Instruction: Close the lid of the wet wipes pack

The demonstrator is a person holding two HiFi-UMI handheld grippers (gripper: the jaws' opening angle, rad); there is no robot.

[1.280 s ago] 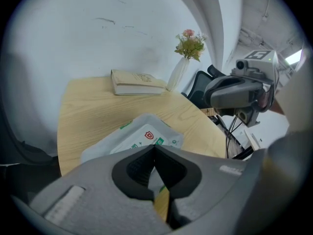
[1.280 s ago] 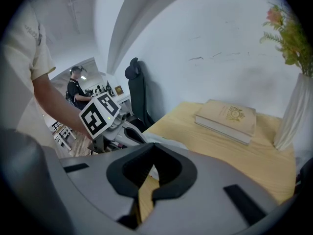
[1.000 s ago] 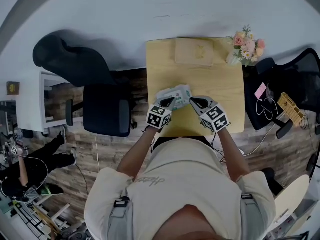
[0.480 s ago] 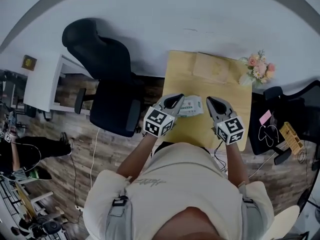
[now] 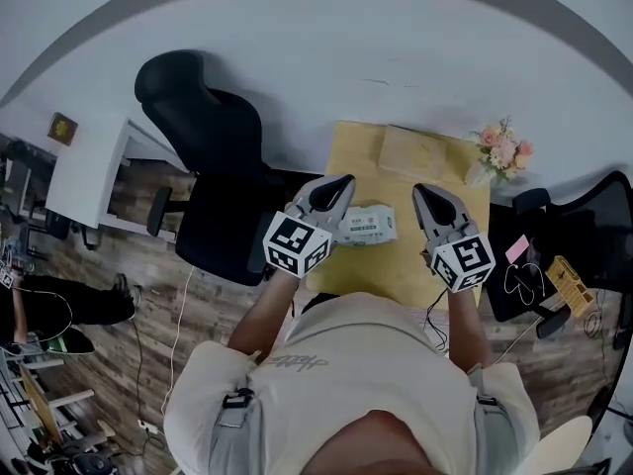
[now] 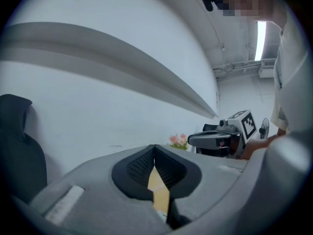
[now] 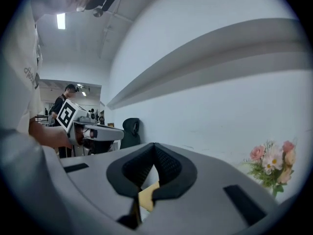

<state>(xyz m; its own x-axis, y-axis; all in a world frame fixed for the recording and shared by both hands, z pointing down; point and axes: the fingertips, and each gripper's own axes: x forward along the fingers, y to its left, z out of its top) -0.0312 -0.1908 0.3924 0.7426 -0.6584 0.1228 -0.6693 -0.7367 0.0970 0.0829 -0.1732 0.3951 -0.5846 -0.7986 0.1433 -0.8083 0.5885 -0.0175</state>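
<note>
The white-and-green soft wet wipes pack [image 5: 368, 226] lies on the pale wooden table [image 5: 410, 265], between the grey left gripper [image 5: 334, 188] and grey right gripper [image 5: 425, 198] (both jaws pressed together, empty).

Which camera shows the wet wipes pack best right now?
The head view: the wet wipes pack lies in plain sight on the table, between the left gripper and right gripper. Both gripper views aim at the wall and show only a sliver of table, no clear pack.
</note>
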